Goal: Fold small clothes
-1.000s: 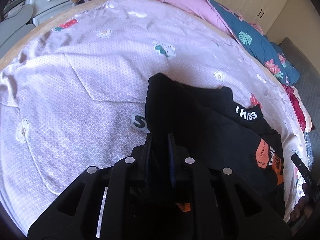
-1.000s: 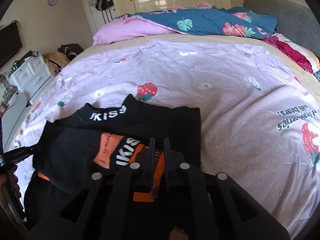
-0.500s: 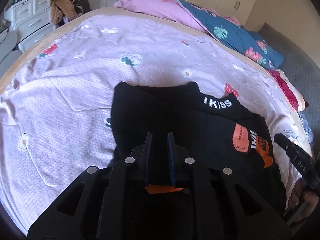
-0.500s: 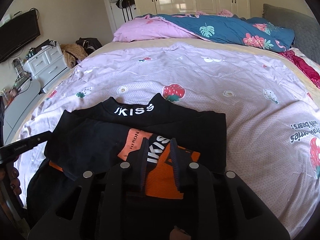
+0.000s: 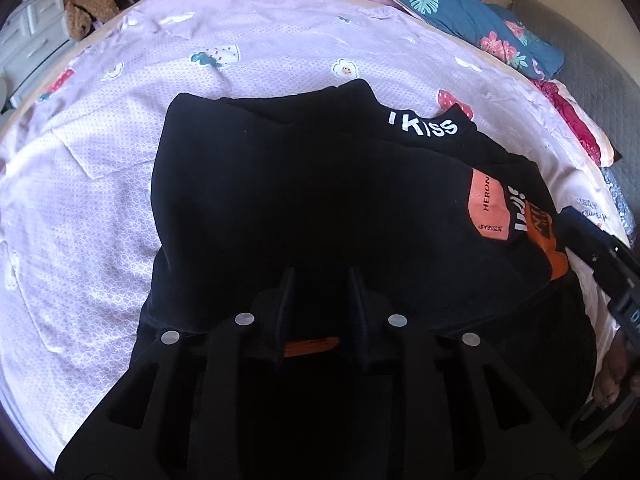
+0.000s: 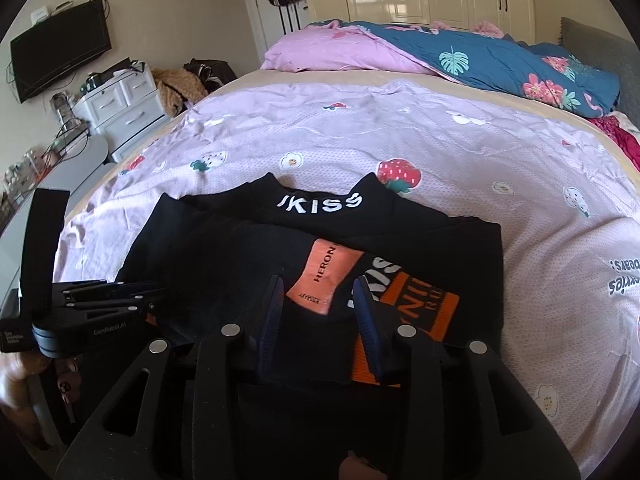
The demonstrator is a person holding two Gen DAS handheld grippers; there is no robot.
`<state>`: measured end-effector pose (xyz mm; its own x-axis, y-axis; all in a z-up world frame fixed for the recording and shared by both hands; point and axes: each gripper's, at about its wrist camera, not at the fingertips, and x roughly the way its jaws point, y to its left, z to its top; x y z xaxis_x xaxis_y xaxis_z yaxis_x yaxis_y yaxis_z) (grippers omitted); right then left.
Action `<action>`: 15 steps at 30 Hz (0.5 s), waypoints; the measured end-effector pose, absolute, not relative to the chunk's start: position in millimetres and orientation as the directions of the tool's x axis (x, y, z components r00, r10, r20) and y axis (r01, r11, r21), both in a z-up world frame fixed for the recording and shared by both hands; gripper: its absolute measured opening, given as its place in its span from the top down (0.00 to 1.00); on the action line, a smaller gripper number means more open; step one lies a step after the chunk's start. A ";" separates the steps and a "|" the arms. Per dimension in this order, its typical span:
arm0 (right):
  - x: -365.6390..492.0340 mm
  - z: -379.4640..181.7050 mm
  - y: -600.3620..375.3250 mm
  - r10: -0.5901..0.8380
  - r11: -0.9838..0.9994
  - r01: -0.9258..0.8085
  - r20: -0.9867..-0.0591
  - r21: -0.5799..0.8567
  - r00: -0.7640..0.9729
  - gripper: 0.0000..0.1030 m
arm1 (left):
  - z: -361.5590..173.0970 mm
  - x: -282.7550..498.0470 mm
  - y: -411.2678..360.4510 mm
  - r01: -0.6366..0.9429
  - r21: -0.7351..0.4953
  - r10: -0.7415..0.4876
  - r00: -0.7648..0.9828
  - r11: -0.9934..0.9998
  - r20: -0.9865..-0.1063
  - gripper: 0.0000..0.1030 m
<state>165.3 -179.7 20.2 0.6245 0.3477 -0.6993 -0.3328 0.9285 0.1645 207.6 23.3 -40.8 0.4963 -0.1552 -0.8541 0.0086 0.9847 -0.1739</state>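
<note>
The left gripper (image 5: 320, 276) tips steeply down over the near edge of the black shirt (image 5: 312, 200), which lies folded on the lilac bedspread (image 5: 80, 208). Its jaws have just been opening and now stand narrowly apart. Black cloth sits between and beneath them, with a sliver of orange hem at their base, but the cloth is so dark there that whether a pad still brushes it is hard to say; it looks released. Ahead of these jaws the shirt's body spreads flat, the white-lettered collar (image 5: 424, 125) at its far edge and the orange patch (image 5: 489, 210) off to their right.

At the right edge of the left wrist view the right gripper's black body comes in, with fingers of the person's hand (image 5: 612, 376) below it.

The right gripper (image 6: 318, 286) points down at a shallower slant toward the shirt's printed front. Its jaws have also just been opening and stand moderately apart, wider than the left pair. They straddle the orange patch (image 6: 324, 276) and the white lettering, with the fabric lying slack between them, not pinched. The collar (image 6: 320, 206) lies beyond the jaws. To their left the left gripper (image 6: 156, 292) reaches in level with them, a hand (image 6: 24, 384) behind it.
</note>
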 end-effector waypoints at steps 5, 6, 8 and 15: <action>164.8 11.8 -171.3 0.355 0.921 -0.358 -0.716 0.155 0.601 0.64 | -40.3 204.2 25.8 0.008 -0.186 -0.165 0.497 0.982 -0.852 0.80; 165.5 8.6 -169.4 0.349 0.921 -0.359 -0.726 0.150 0.592 0.63 | -39.7 203.9 25.6 0.008 -0.186 -0.165 0.497 0.983 -0.852 0.80; 168.0 1.4 -168.0 0.337 0.924 -0.354 -0.749 0.146 0.570 0.62 | -39.1 203.3 25.6 0.009 -0.186 -0.166 0.498 0.982 -0.851 0.80; 177.9 -24.2 -170.0 0.277 0.937 -0.330 -0.819 0.115 0.503 0.62 | -38.7 203.7 25.3 0.011 -0.190 -0.170 0.497 0.982 -0.851 0.80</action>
<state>177.9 -170.0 -24.2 0.5026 0.2774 -0.8188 -0.3297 0.9370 0.1151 203.7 25.3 -38.7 0.4969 -0.1699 -0.8510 0.0107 0.9818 -0.1898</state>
